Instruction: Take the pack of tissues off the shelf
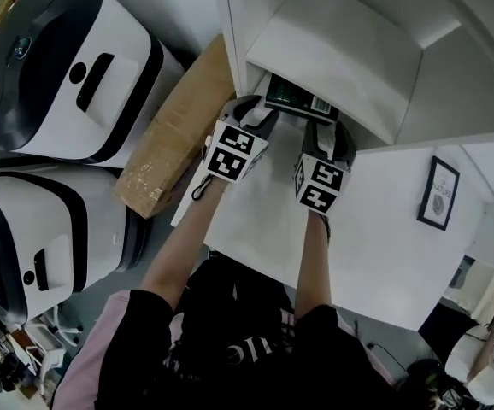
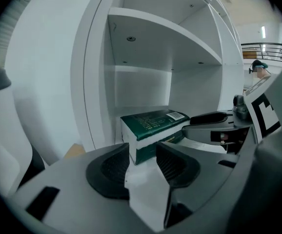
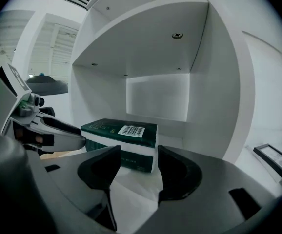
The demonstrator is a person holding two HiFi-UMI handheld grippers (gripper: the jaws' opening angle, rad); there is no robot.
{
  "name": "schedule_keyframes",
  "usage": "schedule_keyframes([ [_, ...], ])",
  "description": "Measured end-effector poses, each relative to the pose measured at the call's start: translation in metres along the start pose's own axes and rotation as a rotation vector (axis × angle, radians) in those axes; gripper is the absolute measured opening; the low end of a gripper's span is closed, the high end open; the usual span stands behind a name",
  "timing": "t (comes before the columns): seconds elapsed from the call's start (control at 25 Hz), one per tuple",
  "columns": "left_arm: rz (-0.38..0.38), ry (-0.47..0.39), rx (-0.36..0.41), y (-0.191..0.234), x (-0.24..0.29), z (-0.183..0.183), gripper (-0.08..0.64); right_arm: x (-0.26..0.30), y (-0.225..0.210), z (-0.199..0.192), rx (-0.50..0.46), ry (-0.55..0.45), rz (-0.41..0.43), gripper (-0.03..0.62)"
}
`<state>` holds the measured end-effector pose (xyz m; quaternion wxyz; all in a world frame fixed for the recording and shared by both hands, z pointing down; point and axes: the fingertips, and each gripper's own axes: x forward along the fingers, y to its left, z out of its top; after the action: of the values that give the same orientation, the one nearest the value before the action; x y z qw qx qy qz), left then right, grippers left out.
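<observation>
Head view, reach step: pack of tissues lay untouched at the near edge of the shelf, my left gripper and right gripper both spread and empty before it; next, I judged, advance and clamp.

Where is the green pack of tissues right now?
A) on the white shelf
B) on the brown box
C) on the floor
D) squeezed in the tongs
A: the pack of tissues lies flat on the shelf, while the left tongs and right tongs are open, not squeezing it.
</observation>
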<state>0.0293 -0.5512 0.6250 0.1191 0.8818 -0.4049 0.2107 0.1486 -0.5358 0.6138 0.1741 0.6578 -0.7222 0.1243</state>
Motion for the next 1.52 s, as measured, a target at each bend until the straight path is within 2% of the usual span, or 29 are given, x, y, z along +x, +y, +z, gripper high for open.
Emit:
schedule_keyframes([
  [0.32, -0.049, 0.010, 0.005, -0.007, 0.009, 0.004, 0.164, 0.007, 0.001, 0.000, 0.058, -0.019, 0.040, 0.230],
  [0.48, -0.025, -0.010, -0.032, 0.001, 0.008, 0.002, 0.163, 0.003, 0.002, -0.002, 0.054, -0.003, 0.073, 0.204],
  [0.64, -0.021, 0.004, -0.009, -0.006, -0.003, -0.009, 0.161, -0.012, 0.003, -0.009, 0.041, 0.018, 0.077, 0.166],
  [0.88, 0.002, 0.006, -0.017, -0.013, -0.021, -0.016, 0.153, -0.035, 0.007, -0.020, 0.049, 0.031, 0.078, 0.124],
  [1.08, -0.005, -0.011, 0.028, -0.026, -0.042, -0.005, 0.143, -0.053, 0.007, -0.018, 0.055, 0.031, 0.096, 0.107],
  [1.28, -0.001, -0.035, 0.029, -0.039, -0.072, 0.001, 0.141, -0.084, 0.015, -0.012, 0.033, 0.030, 0.127, 0.100],
  [1.52, -0.003, -0.086, 0.037, -0.053, -0.118, 0.021, 0.141, -0.129, 0.025, 0.011, 0.005, -0.023, 0.164, 0.097],
])
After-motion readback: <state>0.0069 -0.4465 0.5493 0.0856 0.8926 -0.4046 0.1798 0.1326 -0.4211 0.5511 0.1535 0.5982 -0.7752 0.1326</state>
